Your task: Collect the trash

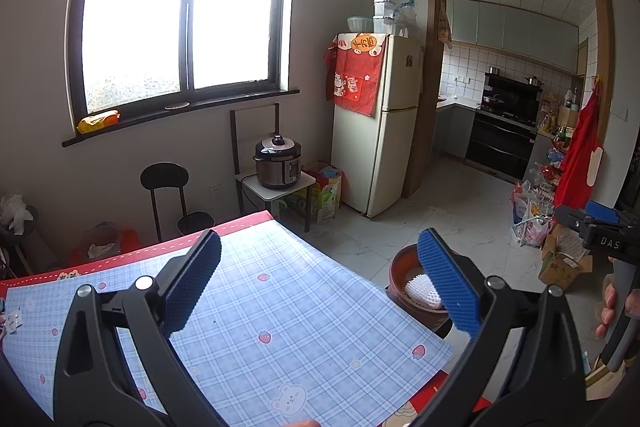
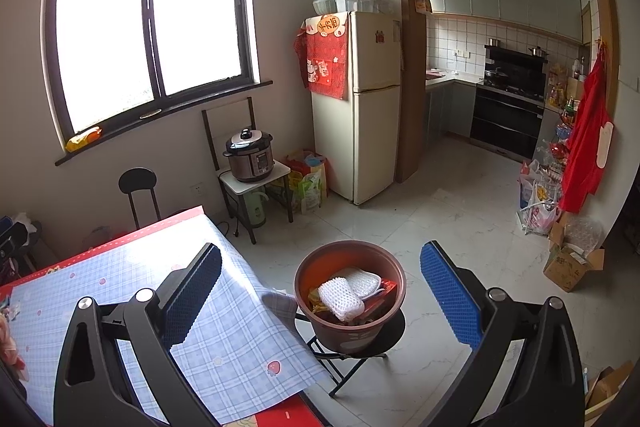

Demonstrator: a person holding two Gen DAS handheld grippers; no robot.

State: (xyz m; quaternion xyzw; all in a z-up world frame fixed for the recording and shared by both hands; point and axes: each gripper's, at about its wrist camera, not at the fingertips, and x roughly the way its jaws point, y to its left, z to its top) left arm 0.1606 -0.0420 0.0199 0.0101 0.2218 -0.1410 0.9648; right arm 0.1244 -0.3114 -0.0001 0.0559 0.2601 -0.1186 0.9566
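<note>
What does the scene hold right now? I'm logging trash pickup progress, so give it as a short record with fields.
left claw: open, empty, over table
right claw: open, empty, facing bin
bin: brown, on a black stool beside the table
bin contents: white foam nets, red and yellow wrappers
table: blue plaid cloth; no trash visible on the part in view

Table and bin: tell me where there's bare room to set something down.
The plaid tablecloth is bare from its far red border to the near edge; only small bits sit at its far left edge. The brown bin on the stool beside the table is crowded with white foam netting and wrappers.
</note>
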